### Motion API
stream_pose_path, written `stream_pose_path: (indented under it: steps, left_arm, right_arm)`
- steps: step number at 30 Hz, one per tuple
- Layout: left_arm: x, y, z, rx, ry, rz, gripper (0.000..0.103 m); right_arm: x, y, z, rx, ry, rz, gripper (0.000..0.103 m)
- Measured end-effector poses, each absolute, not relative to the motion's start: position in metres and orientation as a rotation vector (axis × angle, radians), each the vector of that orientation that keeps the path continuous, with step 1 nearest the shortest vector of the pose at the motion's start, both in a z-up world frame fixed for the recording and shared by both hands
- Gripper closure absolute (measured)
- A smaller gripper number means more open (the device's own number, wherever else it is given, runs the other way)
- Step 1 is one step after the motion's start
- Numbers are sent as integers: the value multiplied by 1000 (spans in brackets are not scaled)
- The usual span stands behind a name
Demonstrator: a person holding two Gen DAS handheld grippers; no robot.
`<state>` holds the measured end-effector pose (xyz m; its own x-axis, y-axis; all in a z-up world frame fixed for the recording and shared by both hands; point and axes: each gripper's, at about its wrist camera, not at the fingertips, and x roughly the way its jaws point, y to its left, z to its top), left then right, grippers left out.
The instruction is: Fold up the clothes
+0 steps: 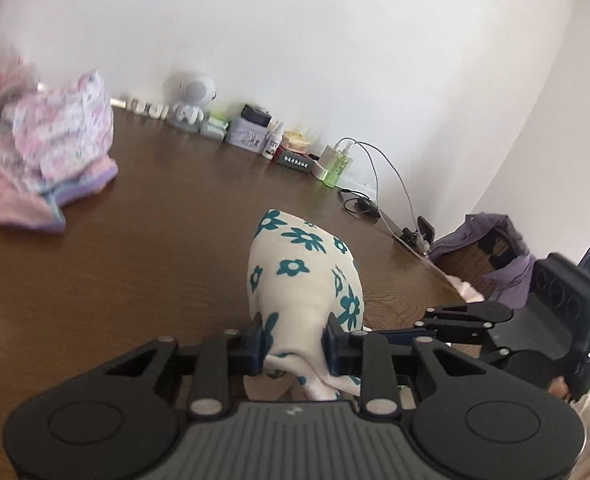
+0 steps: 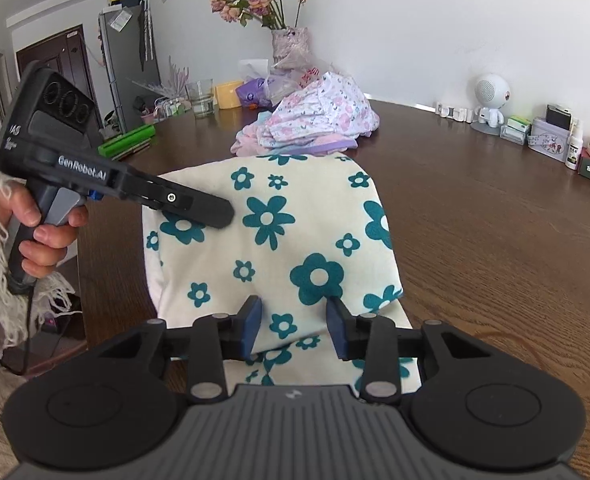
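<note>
A cream cloth with teal flowers [image 1: 295, 272] rises bunched from the brown table [image 1: 135, 280]. My left gripper [image 1: 295, 344] is shut on its gathered part, with both pads pressed into the fabric. In the right wrist view the same cloth [image 2: 295, 240] hangs broad and draped. My right gripper [image 2: 295, 328] grips a fold near its lower edge. The left gripper [image 2: 223, 214] bites the cloth's upper left, held by a hand [image 2: 47, 236]. In the left wrist view the right gripper [image 1: 431, 322] reaches in from the right, its tips hidden behind my left finger.
A pile of pink and floral clothes [image 2: 315, 120] lies further back on the table [image 2: 495, 240]. Small boxes, bottles and a white robot figure [image 2: 491, 100] line the wall edge. There are also a flower vase [image 2: 289, 46], a glass [image 2: 203, 98], charger cables [image 1: 375, 168] and a purple jacket [image 1: 495, 248] off the table's end.
</note>
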<state>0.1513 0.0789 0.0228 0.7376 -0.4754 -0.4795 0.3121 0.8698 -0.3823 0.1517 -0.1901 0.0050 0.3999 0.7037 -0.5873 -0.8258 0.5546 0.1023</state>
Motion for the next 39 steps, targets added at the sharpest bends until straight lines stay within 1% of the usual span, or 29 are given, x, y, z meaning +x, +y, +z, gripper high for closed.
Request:
stream_pose_path:
  steps: [5,10,14,17,21,28,32,35,36,39]
  left_arm:
    - [143,50,43,7,516,-364,76]
    - [125,1,43,349,399,-334,76]
    - [96,-58,23,704,241,-354,76]
    - [72,-90,5,901,161,-410,76]
    - [52,-112,-23,1110,92,-476,76]
    - [37,-129,-49,1289,52,-560,74]
    - [32,-132,-58,1339,88,-664,69]
    - [33,-132,-61,1338,102,-689,69]
    - [33,-132,-58,1318,114,-695,68]
    - [38,-126,-40,1212,158,-720,58]
  right_arm:
    - [139,-206,11,-208,621,911,68]
    - [137,-231,2,-155,653,788,67]
    - [138,-237,-15,-129,688,737,70]
    - [134,-239,-16,-114,667,739,70]
    - [127,-254,-9,-76,659,741,70]
    - [115,-293,-5,-27,657,652,70]
    - [115,-302,-10,9,665,633,70]
    - [115,-307,-6,31,647,631,70]
    - [114,-308,-3,32,636,627,70]
    - [111,-314,8,49,615,626,70]
